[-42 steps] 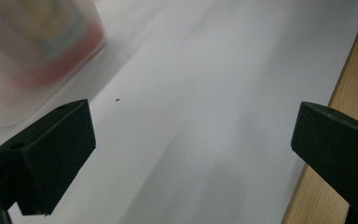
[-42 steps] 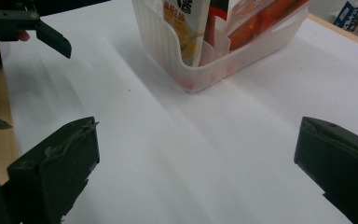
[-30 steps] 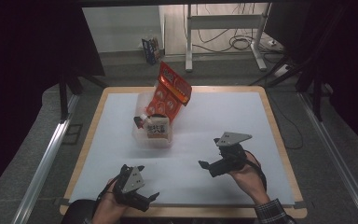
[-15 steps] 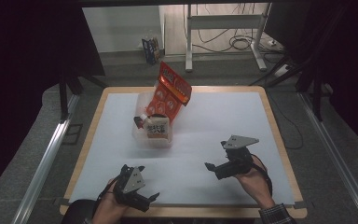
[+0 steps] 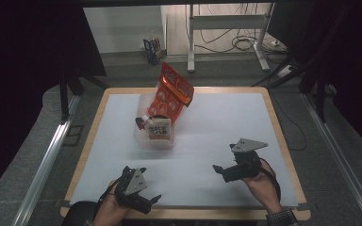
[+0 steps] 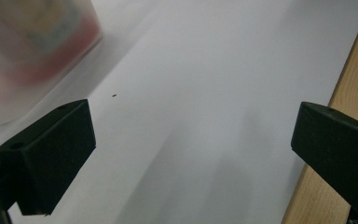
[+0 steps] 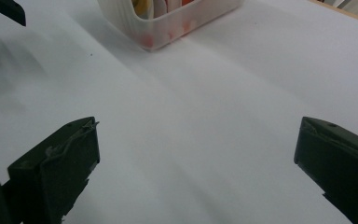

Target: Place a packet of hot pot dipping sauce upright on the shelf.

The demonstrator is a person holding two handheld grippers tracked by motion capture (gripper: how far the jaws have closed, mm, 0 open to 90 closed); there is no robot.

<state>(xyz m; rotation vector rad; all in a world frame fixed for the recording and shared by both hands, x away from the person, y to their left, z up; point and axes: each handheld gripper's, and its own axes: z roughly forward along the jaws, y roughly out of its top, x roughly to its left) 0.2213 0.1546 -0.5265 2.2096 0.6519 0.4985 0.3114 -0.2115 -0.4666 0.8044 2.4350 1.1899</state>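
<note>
A clear plastic tub [image 5: 154, 136] holding snack packets, with an orange packet [image 5: 172, 94] standing tall at its far end, sits on the white tabletop [image 5: 226, 117]. Both grippers lie nearer the person than the tub and well apart from it, the left gripper [image 5: 146, 200] and the right gripper [image 5: 219, 170] each with jaws spread wide and empty. To reach in well, I'd bring one gripper up squarely toward the tub's near wall, keeping its jaws apart until a packet sits between them.
</note>
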